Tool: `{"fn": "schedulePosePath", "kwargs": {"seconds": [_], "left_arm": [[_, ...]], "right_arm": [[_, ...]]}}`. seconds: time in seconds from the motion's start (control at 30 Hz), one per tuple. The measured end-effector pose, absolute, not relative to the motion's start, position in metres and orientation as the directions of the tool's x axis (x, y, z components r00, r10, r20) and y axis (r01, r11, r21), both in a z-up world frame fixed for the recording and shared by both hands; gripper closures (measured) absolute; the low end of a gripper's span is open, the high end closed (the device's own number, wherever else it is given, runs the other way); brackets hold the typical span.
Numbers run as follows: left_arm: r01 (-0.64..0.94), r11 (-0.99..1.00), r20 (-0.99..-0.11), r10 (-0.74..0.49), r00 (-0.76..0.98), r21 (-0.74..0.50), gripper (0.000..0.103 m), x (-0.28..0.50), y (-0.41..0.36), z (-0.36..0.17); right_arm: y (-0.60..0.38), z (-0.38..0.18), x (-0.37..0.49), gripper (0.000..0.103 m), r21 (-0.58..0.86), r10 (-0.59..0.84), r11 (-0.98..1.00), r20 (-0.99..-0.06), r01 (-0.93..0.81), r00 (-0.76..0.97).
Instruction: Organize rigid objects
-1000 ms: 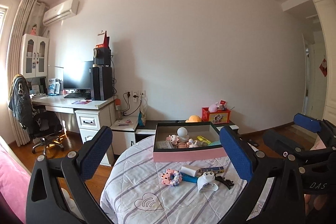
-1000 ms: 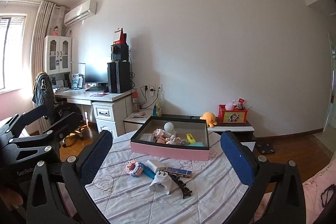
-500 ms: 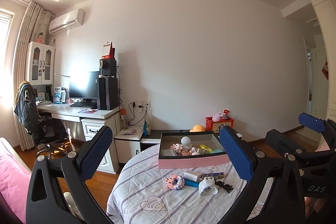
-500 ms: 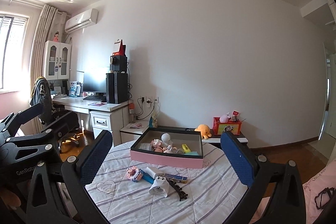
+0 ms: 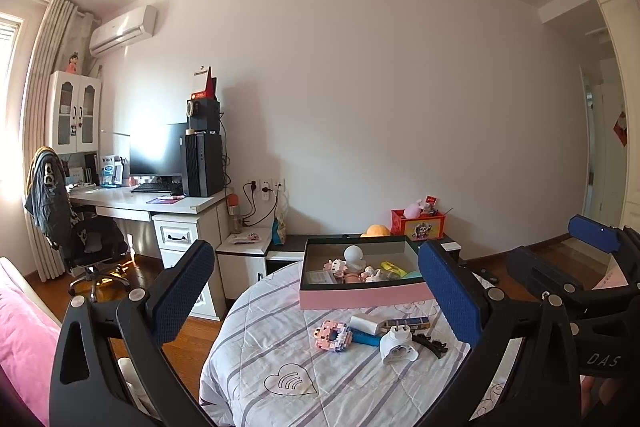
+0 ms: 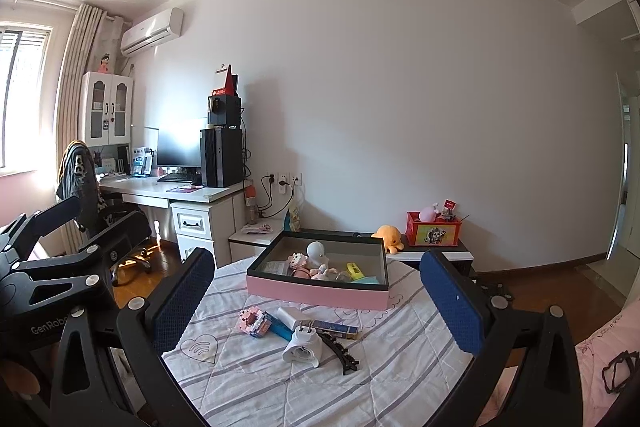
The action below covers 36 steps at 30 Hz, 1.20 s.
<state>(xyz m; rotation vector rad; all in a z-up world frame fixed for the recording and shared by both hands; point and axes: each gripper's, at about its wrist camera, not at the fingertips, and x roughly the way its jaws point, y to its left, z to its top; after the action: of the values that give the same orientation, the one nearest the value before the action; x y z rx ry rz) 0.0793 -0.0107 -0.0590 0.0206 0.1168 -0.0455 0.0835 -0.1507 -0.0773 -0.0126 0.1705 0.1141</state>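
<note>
Sorting looks partway done, judging by the layout: the pink box (image 5: pixel 362 297) at the far side of the round table (image 5: pixel 256 359) holds several small toys, while a cluster lies loose on the cloth in front of it. Left to right: pink block toy (image 5: pixel 333 335), blue piece (image 5: pixel 366 339), white charger block (image 5: pixel 366 324), white plug adapter (image 5: pixel 396 347), black hair clip (image 5: pixel 432 342). Left gripper (image 5: pixel 320 301) wide open, empty, well back from the table. Right gripper (image 6: pixel 316 301) likewise spread, nothing between the pads. Left view catches the doorway; right view alone shows the window and the orange plush (image 6: pixel 388 237) whole.
</note>
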Motion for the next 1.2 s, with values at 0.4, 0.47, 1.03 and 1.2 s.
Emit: {"fn": "schedulePosePath", "kwargs": {"seconds": [0.4,0.47,1.03,1.2], "left_arm": [[0.067,0.997,-0.325,-0.048,0.945,0.049,0.000,0.151,-0.019,-0.120],[0.094,0.995,-0.374,-0.073,0.925,0.039,0.000,0.165,-0.019,-0.133],[0.072,0.997,-0.623,-0.041,0.781,0.025,0.000,0.252,-0.003,-0.212],[0.087,0.996,-0.647,-0.058,0.760,0.012,0.000,0.263,-0.003,-0.219]], "right_arm": [[-0.159,-0.136,0.148,0.000,0.006,0.093,0.995,-0.360,-0.097,0.928],[-0.162,-0.149,0.161,0.000,0.003,0.083,0.996,-0.399,-0.089,0.913],[-0.186,-0.252,0.265,0.000,-0.112,-0.032,0.992,-0.702,-0.066,0.712],[-0.174,-0.258,0.282,0.011,-0.106,0.042,0.977,-0.751,-0.183,0.659]]}}
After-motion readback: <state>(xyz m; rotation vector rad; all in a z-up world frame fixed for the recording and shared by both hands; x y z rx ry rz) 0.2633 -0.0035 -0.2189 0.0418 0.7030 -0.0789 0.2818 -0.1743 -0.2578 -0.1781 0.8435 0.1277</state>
